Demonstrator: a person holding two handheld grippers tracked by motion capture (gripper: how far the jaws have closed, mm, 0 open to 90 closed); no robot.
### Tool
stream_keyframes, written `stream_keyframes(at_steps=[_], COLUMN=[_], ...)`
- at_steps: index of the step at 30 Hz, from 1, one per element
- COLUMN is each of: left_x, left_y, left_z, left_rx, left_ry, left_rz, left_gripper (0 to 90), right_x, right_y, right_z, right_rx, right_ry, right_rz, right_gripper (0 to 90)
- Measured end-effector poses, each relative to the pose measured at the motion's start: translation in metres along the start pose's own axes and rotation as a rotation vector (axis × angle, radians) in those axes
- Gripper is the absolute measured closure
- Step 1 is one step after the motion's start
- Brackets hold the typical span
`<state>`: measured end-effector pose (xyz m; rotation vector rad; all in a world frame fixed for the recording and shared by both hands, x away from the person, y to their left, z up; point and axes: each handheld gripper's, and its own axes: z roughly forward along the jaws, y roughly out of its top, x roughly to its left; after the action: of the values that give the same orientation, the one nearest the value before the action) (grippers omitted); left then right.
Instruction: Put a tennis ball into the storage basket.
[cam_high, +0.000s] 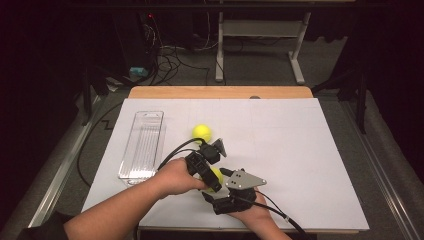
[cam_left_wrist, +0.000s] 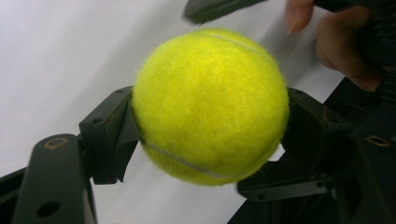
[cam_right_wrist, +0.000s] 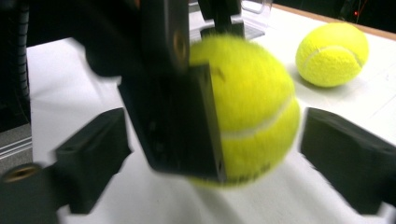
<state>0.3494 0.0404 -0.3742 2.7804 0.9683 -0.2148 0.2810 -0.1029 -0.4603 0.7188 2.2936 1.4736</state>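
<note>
We see a white sheet (cam_high: 300, 150) covering a wooden table in a dark room, with cables and a metal stand on the floor beyond. At the far left of the sheet lies a long clear plastic tray (cam_high: 142, 145), lying flat. To its right, toward the middle, a second tennis ball (cam_high: 202, 132) rests alone on the sheet.

Nearer to us, the person's forearms come in from the near edge. The left gripper (cam_high: 212, 175) sits just left of centre, its jaws clamped on a yellow tennis ball (cam_left_wrist: 210, 107); in the left gripper view both black pads press against the ball's sides. In the high view this held ball (cam_high: 216, 174) peeks out between the two tools, close to the near edge.

The right gripper (cam_right_wrist: 215, 154) lies just right of it, jaws spread apart on either side of the ball without touching it.
</note>
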Motion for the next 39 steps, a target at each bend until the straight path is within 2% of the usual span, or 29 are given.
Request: stream_keyframes(at_steps=[2,4,7,15,21,31,34,39], left_x=[0.002,0.005,0.009,0.026,0.041,0.074,0.084,0.103], left_y=[-0.001,-0.002,-0.004,-0.012,-0.021,-0.043,-0.051,-0.063], left_z=[-0.001,-0.003,-0.006,-0.017,-0.030,-0.057,-0.065,-0.075], left_rx=[-0.006,-0.006,-0.004,-0.013,-0.012,-0.025,-0.026,-0.023], left_ry=[0.000,0.009,0.020,0.045,0.066,0.087,0.108,0.120], left_rz=[-0.007,-0.011,-0.022,-0.072,-0.102,-0.176,-0.203,-0.251], left_gripper=[26.4,26.4,26.3,26.3,26.3,26.3,26.3,26.3], right_x=[-0.002,-0.003,-0.009,-0.029,-0.044,-0.064,-0.067,-0.071], right_y=[-0.001,-0.003,-0.006,-0.013,-0.018,-0.030,-0.034,-0.039], right_z=[-0.001,-0.004,-0.010,-0.035,-0.054,-0.078,-0.083,-0.088], right_rx=[0.010,0.012,0.011,0.002,-0.005,0.004,0.010,0.019], right_ry=[-0.006,-0.021,-0.039,-0.108,-0.152,-0.216,-0.227,-0.240], right_rz=[0.000,0.013,0.006,0.017,0.044,0.067,0.075,0.073], right_gripper=[0.0,0.0,0.0,0.0,0.0,0.0,0.0,0.0])
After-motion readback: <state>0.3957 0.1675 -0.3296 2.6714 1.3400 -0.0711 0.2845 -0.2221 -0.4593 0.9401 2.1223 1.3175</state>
